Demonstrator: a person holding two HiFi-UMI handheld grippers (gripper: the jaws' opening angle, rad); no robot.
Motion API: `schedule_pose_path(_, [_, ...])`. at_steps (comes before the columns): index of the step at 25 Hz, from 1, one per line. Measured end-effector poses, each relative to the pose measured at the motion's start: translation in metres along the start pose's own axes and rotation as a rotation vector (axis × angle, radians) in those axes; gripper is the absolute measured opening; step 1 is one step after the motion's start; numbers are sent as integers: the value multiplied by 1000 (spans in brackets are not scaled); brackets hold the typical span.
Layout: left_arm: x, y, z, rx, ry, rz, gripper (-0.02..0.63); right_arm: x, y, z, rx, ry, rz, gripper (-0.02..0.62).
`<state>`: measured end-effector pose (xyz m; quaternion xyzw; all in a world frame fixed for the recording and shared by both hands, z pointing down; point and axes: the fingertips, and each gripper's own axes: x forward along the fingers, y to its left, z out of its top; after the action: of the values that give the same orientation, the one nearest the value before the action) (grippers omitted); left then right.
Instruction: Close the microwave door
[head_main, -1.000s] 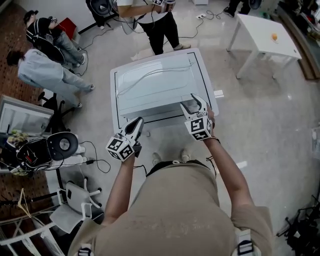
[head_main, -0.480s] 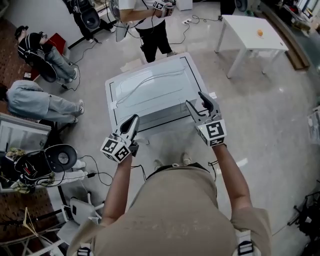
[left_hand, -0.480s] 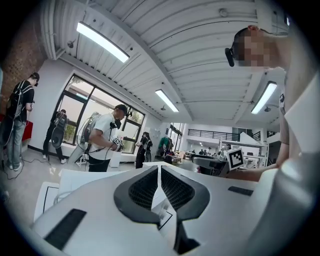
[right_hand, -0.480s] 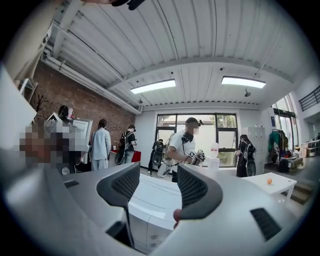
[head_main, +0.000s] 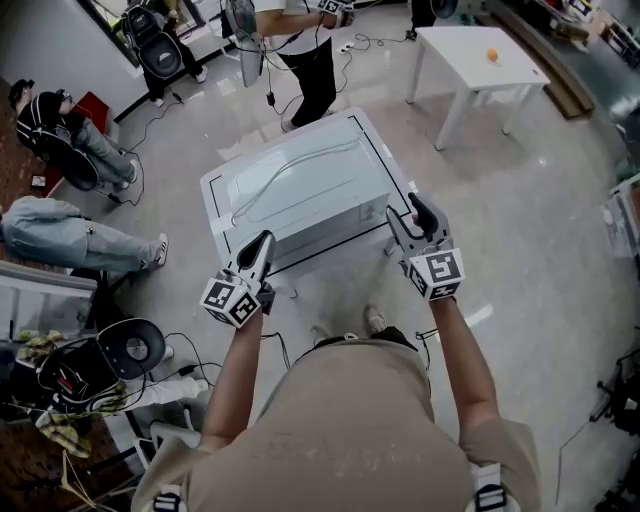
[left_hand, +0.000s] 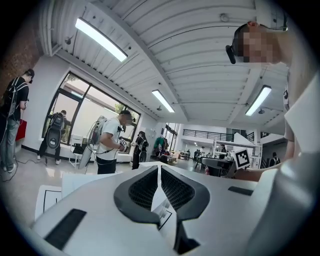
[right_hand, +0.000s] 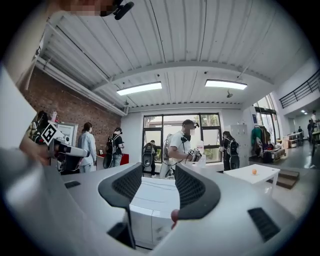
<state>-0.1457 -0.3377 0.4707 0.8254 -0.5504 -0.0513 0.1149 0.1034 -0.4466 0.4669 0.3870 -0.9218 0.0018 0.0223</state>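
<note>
Microwave (head_main: 300, 185) front faces person (head_main: 350, 420), long axis crosswise (skewed); left fingers (left_hand: 142, 190) together, right fingers (right_hand: 125, 185) closing, empty

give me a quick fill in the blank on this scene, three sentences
1. The left gripper's jaws are ___, with nothing between them.
2. The big white appliance before the person is a ___.
3. The small round thing on the table is coloured ___.
Missing words: shut; microwave; orange.
</note>
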Motion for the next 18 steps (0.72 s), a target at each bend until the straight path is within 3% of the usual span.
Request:
schedule_pose_path(11, [-7,10,-17,-24,18,-46,8,-29,0,-22,35,15,-125,207])
schedule_pose_path(15, [-2,10,-23,-25,36,-77,8,-32,7,-27,-17,48,-128,144])
schedule_pose_path(18, [1,7,-20,-28,46,-96,8,-36,15,-25,-23,54,-124,137])
